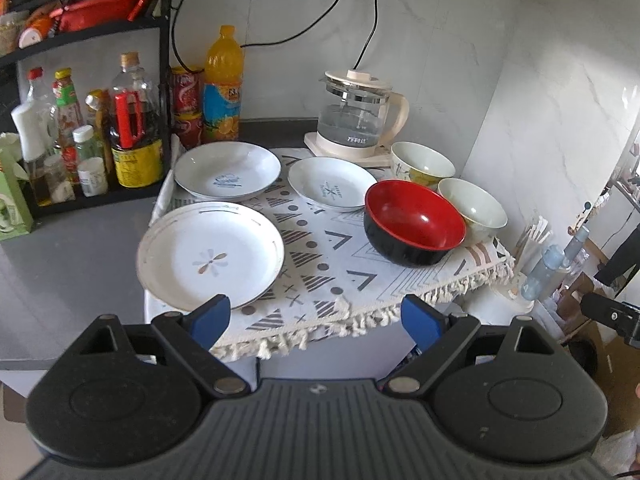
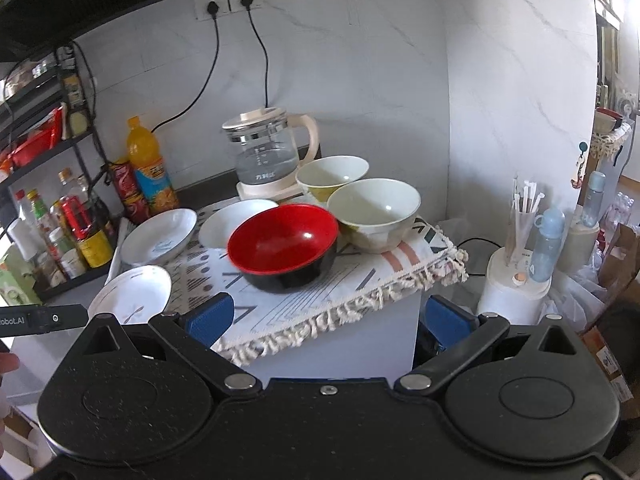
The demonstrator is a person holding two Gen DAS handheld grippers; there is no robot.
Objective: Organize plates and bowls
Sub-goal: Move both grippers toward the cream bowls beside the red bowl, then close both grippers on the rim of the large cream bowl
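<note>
- Plates (image 1: 211, 255) and bowls (image 1: 415, 221) sat apart on the patterned cloth (image 1: 344, 276), plates left, bowls right.
- Your left gripper (image 1: 316, 318) and right gripper (image 2: 326, 318) gaped wide, holding nothing.

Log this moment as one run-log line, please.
phase: approach | left gripper: open, empty | right gripper: open, empty | three plates, three bowls: separate on cloth, unstacked

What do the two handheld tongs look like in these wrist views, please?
Both look alike: the left tongs and right tongs have a black ribbed body, two rounded black housings, black linkage bars with silver pivot pins, and blue ridged pads. A black bar lettered in white juts in beside the right one.
</note>
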